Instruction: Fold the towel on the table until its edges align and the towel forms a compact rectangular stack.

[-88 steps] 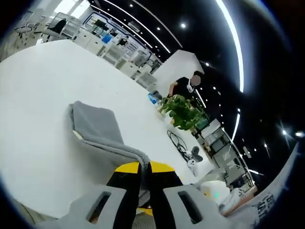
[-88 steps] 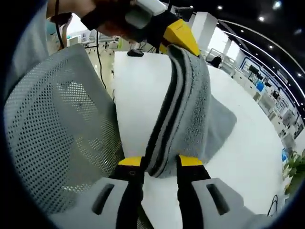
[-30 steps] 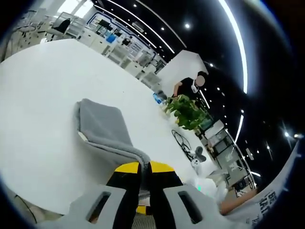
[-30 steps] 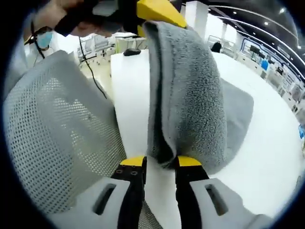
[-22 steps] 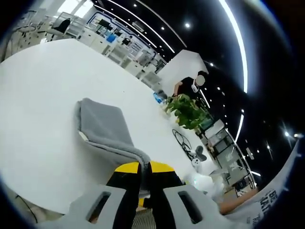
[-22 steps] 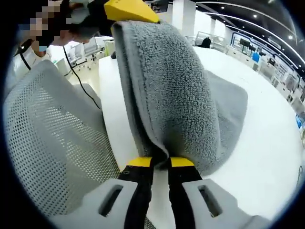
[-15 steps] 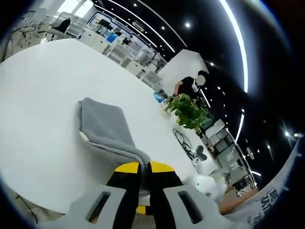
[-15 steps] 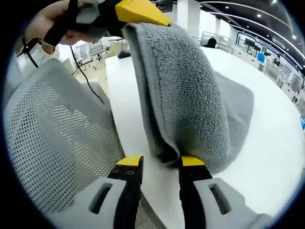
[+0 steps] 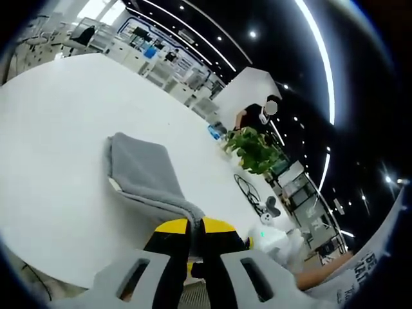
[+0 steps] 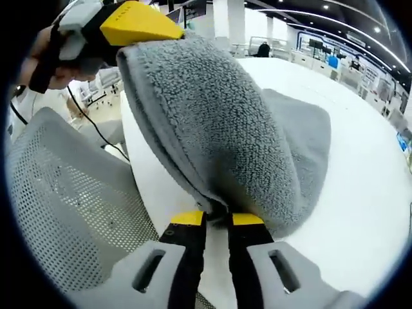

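The left gripper view took in the far side of the room: the grey towel (image 9: 143, 172) trailed from the left tongs (image 9: 194, 226) out across the white surface (image 9: 58, 109), with a potted plant (image 9: 252, 150), a coiled black cable (image 9: 242, 190) and a person in dark clothes (image 9: 252, 117) beyond it. The left tongs were pressed together on a lifted corner of the towel, yellow tips nearly touching.

The right gripper view gave the near side instead: the towel (image 10: 219, 135) hung as a thick folded ridge between the two tools, and a grey mesh chair back (image 10: 71, 212) stood just beside the edge of the surface (image 10: 360, 193). The right tongs (image 10: 216, 218) pinched the near corner of the towel; the left tongs (image 10: 132, 22) came in at the upper left, gripped by a hand (image 10: 48, 61).

The towel's far end lay flat on the surface. How its edges lined up was hidden under the raised fold.
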`<state>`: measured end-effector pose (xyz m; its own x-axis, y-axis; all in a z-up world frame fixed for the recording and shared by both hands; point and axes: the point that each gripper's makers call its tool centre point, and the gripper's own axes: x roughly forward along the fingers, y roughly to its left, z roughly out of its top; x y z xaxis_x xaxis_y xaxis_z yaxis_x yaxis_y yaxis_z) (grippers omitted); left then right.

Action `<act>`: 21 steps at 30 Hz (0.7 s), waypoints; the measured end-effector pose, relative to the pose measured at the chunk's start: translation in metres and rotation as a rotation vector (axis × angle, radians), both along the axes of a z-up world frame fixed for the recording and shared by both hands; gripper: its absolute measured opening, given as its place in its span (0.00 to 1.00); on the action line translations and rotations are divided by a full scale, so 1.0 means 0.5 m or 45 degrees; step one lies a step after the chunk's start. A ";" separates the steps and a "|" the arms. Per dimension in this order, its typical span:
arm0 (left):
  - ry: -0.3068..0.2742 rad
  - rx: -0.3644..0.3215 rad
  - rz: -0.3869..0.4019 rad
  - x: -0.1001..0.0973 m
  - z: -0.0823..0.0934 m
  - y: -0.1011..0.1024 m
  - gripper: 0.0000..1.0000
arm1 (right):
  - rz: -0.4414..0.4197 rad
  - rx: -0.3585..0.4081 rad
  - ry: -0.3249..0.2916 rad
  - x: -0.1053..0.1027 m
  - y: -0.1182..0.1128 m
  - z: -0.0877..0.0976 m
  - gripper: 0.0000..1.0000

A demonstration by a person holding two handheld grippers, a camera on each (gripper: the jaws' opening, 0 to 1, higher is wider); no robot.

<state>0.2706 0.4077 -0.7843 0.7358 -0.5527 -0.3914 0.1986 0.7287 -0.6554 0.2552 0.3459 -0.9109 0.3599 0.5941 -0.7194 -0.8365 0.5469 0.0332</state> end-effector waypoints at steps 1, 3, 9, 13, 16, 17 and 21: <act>0.003 -0.001 0.002 0.000 -0.001 0.002 0.06 | -0.023 0.035 0.030 0.000 -0.003 -0.001 0.00; 0.006 0.002 0.004 -0.001 -0.003 0.004 0.06 | -0.026 0.039 0.035 0.000 -0.011 -0.002 0.00; 0.012 0.003 0.003 -0.002 -0.008 0.004 0.06 | -0.007 0.031 0.033 -0.010 -0.020 0.001 0.00; 0.015 0.011 -0.001 -0.004 -0.010 0.005 0.06 | 0.010 0.024 0.033 -0.018 -0.038 0.010 0.00; 0.021 0.021 -0.012 -0.009 -0.014 0.004 0.06 | 0.031 0.007 0.027 -0.026 -0.057 0.017 0.00; 0.025 0.024 -0.015 -0.010 -0.015 0.005 0.06 | 0.037 0.001 0.026 -0.029 -0.067 0.020 0.00; 0.051 0.038 -0.030 -0.022 -0.025 0.003 0.06 | 0.062 -0.027 0.028 -0.039 -0.101 0.035 0.00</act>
<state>0.2597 0.4092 -0.7967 0.7060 -0.5572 -0.4370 0.1900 0.7436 -0.6411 0.2358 0.2956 -0.8933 0.3151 0.5952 -0.7392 -0.8614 0.5062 0.0404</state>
